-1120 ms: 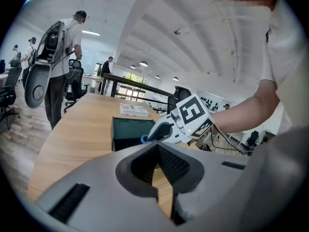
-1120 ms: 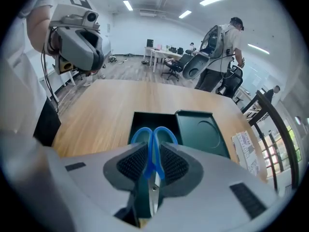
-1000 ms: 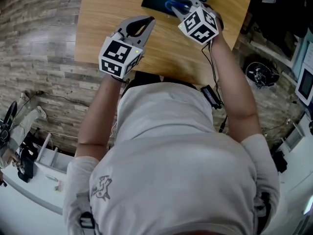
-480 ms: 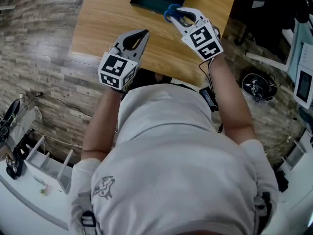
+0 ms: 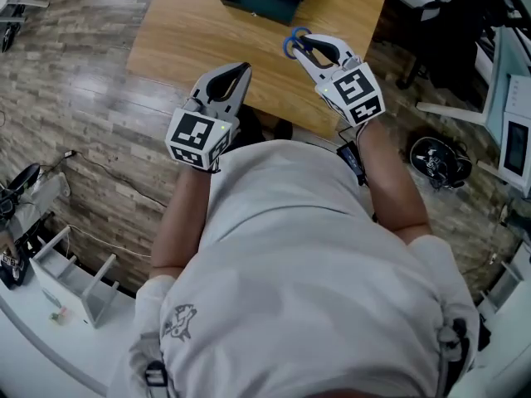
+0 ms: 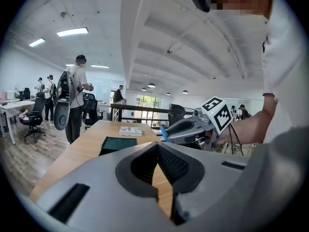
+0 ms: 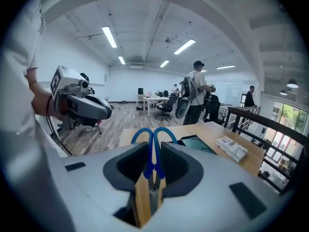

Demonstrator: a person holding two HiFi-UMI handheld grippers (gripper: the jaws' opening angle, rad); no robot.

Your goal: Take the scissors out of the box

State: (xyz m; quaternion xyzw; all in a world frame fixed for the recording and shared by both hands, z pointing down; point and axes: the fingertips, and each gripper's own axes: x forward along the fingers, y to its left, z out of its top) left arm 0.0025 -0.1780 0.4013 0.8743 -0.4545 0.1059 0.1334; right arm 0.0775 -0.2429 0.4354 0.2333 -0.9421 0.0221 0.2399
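- Nearest, the left gripper (image 5: 231, 80) hangs over the near edge of the bench (image 5: 191, 31). Its jaws are pressed together on nothing. It seems to be only waiting, since the job needs one hand.
- Just beside it is the right gripper (image 7: 154, 143). Its jaws pinch the scissors (image 7: 150, 153) by the closed blades, and the blue handle loops stick out ahead of the tips. Gripping the blades keeps them from swinging apart, and the flat metal gives the pads a firmer hold than the rounded loops would.
- The scissors are therefore out of the box (image 5: 259, 8). They are held in the air above the near part of the bench, well apart from the box.
- The dark green box sits at the far part of the bench, open at the top. I can see nothing left inside it. By my reading the removal is done and only setting the scissors down remains.
- Beyond the box a printed sheet (image 6: 130, 130) lies near the bench's far end; it may be a booklet, but the view is too coarse to tell.
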